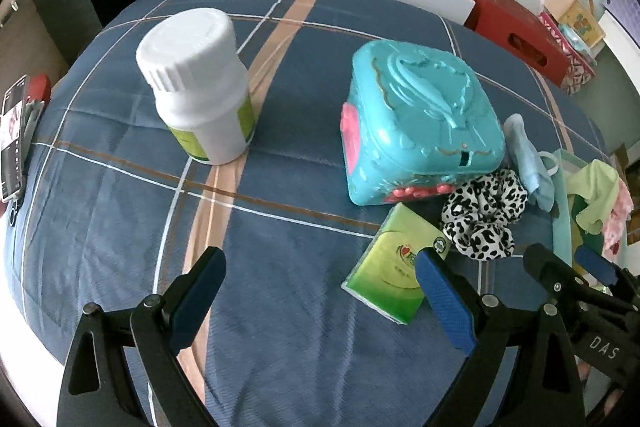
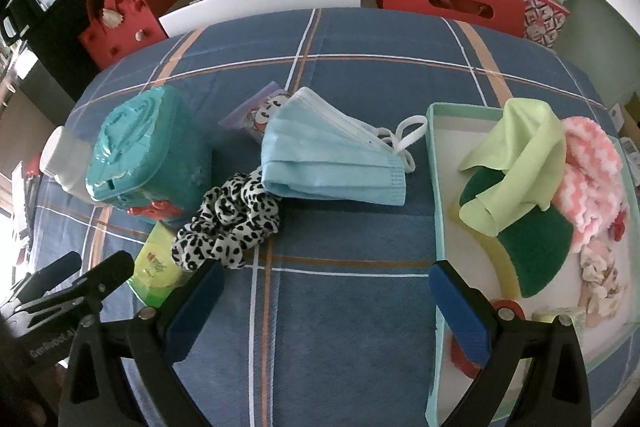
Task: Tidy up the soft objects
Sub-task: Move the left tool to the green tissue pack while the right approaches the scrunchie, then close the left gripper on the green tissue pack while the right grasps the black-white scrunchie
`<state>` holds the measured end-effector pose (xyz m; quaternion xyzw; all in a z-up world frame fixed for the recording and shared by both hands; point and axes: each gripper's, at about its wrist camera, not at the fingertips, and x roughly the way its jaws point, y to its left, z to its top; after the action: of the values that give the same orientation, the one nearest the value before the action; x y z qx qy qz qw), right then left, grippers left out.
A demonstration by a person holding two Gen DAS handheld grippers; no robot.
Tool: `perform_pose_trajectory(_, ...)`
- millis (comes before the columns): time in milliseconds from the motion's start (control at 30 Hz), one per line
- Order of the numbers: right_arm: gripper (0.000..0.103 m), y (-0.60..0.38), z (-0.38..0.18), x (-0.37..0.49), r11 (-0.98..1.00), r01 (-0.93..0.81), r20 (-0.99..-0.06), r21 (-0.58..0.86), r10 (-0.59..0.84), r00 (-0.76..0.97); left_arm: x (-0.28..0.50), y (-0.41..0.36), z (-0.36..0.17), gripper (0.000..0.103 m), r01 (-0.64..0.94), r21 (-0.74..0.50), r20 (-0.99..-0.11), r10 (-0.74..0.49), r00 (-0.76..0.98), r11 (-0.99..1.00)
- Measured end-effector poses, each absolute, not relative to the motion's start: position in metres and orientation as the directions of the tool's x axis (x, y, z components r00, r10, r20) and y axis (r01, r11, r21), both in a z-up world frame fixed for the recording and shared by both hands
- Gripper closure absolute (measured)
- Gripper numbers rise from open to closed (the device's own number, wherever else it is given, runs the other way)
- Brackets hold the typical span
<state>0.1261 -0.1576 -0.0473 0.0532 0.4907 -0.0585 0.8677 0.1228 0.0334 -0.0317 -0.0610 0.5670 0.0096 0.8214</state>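
Both the left gripper and right gripper hover with fingers released above the bedspread, because the face mask and leopard-print scrunchie are not yet in the tray.

Blue plaid bedsheet with white and orange lines; black-and-white leopard-spot scrunchie; light blue face mask; lime-green cloth; pink-and-white zigzag sock; teal toy box; white bottle.

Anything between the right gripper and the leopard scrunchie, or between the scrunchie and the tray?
Nothing visible blocks either. The right gripper hangs open over bare bedspread just short of the scrunchie. Blue face mask touches its far side; path to the tray is open.
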Motion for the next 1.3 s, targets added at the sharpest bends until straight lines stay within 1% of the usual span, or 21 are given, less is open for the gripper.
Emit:
perform_pose_trajectory(600, 0.000, -0.162, -0.049, 0.125, 0.986, 0.164, -0.862, 0.033, -0.055, 0.504, 0.135, 0.005, -0.047, 0.007, -0.021, -0.106, -0.952, -0.095, 0.292, 0.994)
perform_pose_trajectory(833, 0.000, -0.163, -0.048, 0.126, 0.985, 0.171, -0.858, 0.034, -0.059, 0.511, 0.141, 0.005, -0.054, 0.008, -0.020, -0.088, -0.951, -0.079, 0.298, 0.996)
perform_pose_trajectory(867, 0.000, -0.162, -0.047, 0.126, 0.985, 0.170, -0.856, 0.036, -0.058, 0.514, 0.140, 0.006, -0.054, 0.010, -0.018, -0.092, -0.951, -0.082, 0.299, 0.996)
perform_pose_trajectory(1000, 0.000, -0.159, -0.043, 0.126, 0.987, 0.152, -0.843, 0.050, -0.040, 0.537, 0.140, 0.008, -0.057, 0.028, 0.002, -0.143, -0.946, -0.138, 0.295, 0.990)
perform_pose_trajectory(1033, 0.000, -0.159, -0.042, 0.126, 0.988, 0.144, -0.838, 0.056, -0.032, 0.545, 0.140, 0.008, -0.058, 0.031, 0.009, -0.153, -0.945, -0.149, 0.292, 0.988)
perform_pose_trajectory(1100, 0.000, -0.156, -0.041, 0.129, 0.990, 0.116, -0.827, 0.078, -0.001, 0.561, 0.140, 0.007, -0.058, 0.044, 0.019, -0.185, -0.940, -0.183, 0.287, 0.983)
perform_pose_trajectory(1167, 0.000, -0.152, -0.041, 0.132, 0.991, 0.088, -0.821, 0.102, 0.034, 0.570, 0.139, 0.007, -0.058, 0.053, 0.025, -0.222, -0.933, -0.220, 0.284, 0.975)
perform_pose_trajectory(1300, 0.002, -0.141, -0.046, 0.140, 0.993, 0.033, -0.820, 0.117, 0.078, 0.567, 0.137, 0.011, -0.059, 0.056, 0.014, -0.236, -0.929, -0.230, 0.290, 0.972)
